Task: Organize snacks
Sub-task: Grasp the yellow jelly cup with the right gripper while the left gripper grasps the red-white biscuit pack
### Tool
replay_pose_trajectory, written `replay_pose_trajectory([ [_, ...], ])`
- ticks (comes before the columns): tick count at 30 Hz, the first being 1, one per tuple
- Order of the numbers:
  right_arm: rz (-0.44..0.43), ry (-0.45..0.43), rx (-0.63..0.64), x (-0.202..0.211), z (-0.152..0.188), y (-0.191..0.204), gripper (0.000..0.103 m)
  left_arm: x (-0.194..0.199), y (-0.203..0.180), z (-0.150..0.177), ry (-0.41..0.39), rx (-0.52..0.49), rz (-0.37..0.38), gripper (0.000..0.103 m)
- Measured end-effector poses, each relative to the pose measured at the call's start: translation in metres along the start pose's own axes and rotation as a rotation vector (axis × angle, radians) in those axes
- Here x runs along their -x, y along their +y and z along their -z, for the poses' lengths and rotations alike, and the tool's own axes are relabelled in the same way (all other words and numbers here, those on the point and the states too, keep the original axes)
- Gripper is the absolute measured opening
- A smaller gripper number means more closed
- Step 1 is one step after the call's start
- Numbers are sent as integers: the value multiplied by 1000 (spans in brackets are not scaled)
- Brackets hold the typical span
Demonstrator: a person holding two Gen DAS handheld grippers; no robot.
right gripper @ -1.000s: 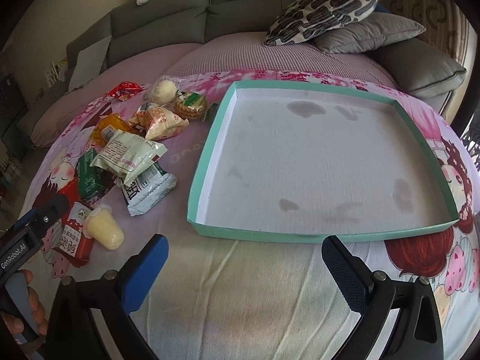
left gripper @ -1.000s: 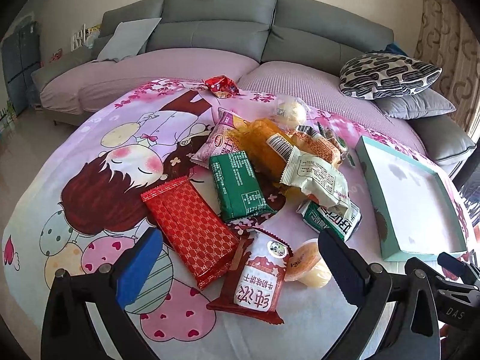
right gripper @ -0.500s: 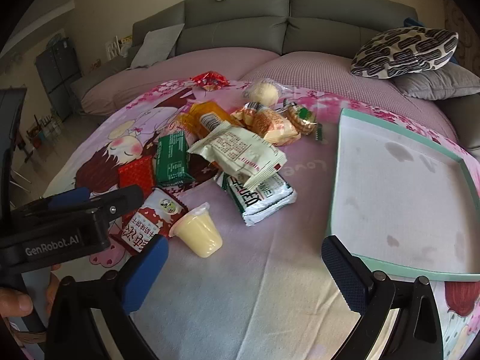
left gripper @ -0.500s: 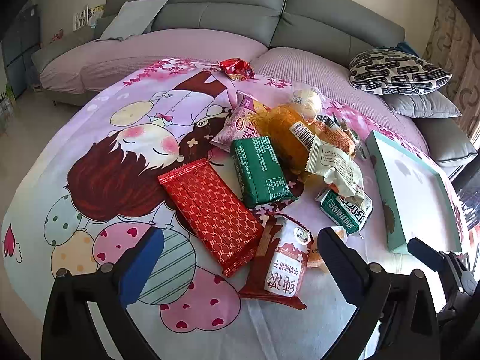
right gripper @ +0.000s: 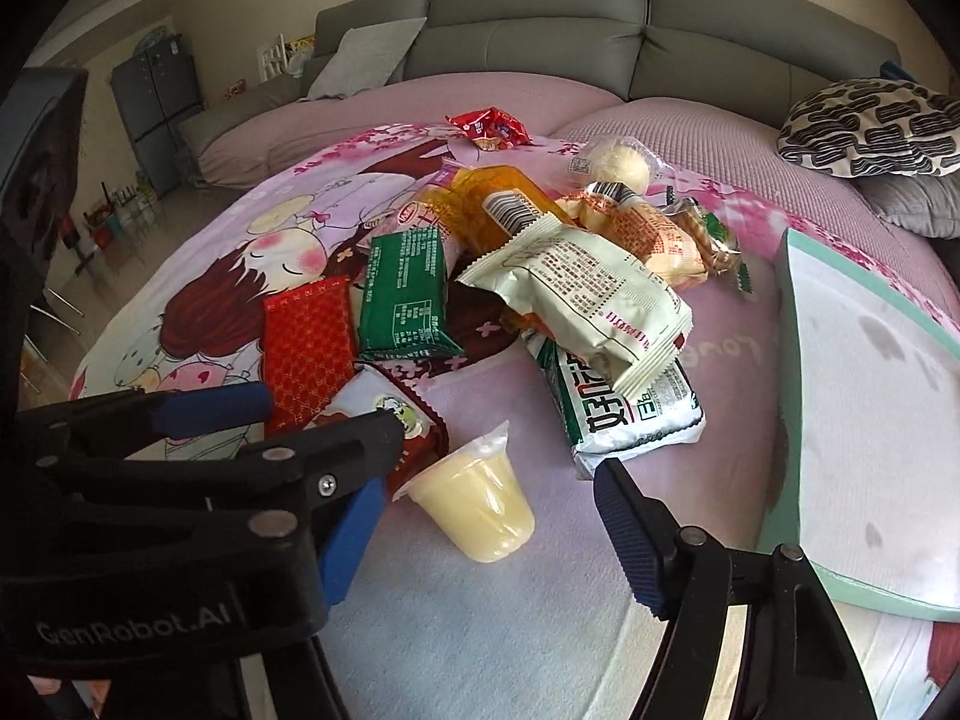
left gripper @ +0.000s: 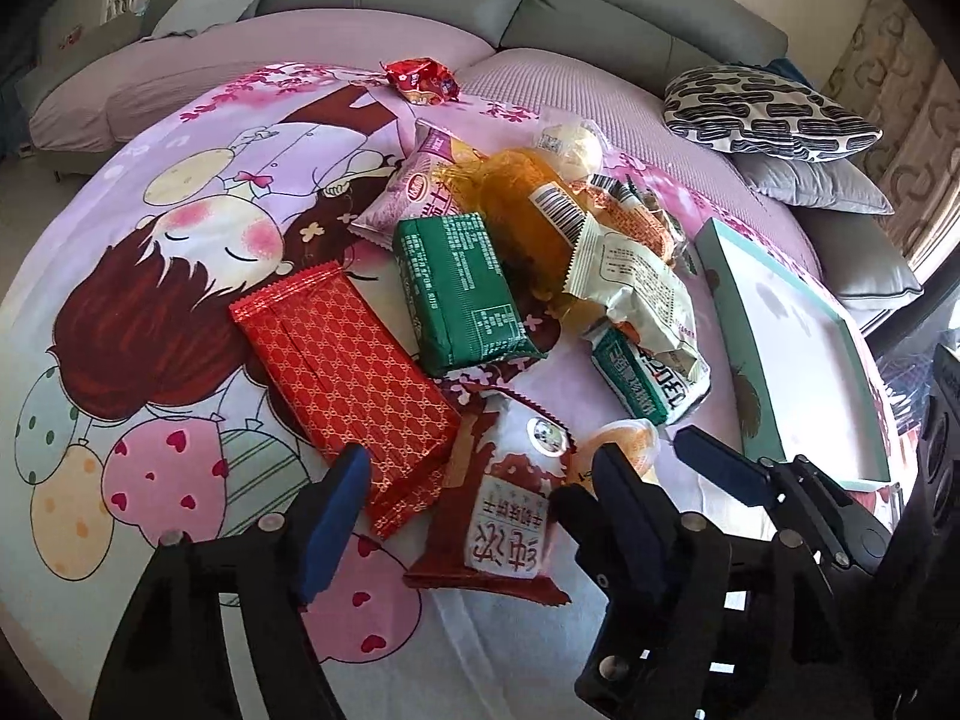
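Meanwhile both closing tongs, left (left gripper: 474, 516) and right (right gripper: 480, 516), straddle brown packet (left gripper: 510, 516) and pudding cup (right gripper: 474, 504), ungripped.

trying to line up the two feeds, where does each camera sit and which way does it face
Left wrist: on the left gripper, angled down at the snack pile; its closing jaws straddle the brown biscuit pack.
Right wrist: on the right gripper, facing the pile from the tray side; its closing jaws flank the jelly cup.
Both show the green pack and each other's gripper.
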State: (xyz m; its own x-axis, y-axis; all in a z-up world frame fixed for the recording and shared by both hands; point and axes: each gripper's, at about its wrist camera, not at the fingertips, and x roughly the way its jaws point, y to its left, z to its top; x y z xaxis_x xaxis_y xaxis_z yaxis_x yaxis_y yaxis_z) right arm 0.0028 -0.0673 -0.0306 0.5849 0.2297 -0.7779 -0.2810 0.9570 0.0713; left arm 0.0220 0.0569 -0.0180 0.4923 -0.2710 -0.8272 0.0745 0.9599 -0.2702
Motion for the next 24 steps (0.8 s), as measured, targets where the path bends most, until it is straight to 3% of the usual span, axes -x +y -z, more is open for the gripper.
replay_pose_trajectory([
  [2,-23,0,-12,0,0,-1,62,-1,-2,-2,7,-3,16,70],
  [7,-56,4,-15,0,1,1,49,-4,-6,-3,21,-7,44,67],
  [11,-48,15,-17,1,4,-1,49,-8,-7,-3,40,4,73,64],
  [17,-37,21,-14,8,10,-6,49,-11,-6,-2,49,4,46,52],
  [24,-19,25,-48,19,20,-20,48,-16,-12,2,59,-30,5,52],
])
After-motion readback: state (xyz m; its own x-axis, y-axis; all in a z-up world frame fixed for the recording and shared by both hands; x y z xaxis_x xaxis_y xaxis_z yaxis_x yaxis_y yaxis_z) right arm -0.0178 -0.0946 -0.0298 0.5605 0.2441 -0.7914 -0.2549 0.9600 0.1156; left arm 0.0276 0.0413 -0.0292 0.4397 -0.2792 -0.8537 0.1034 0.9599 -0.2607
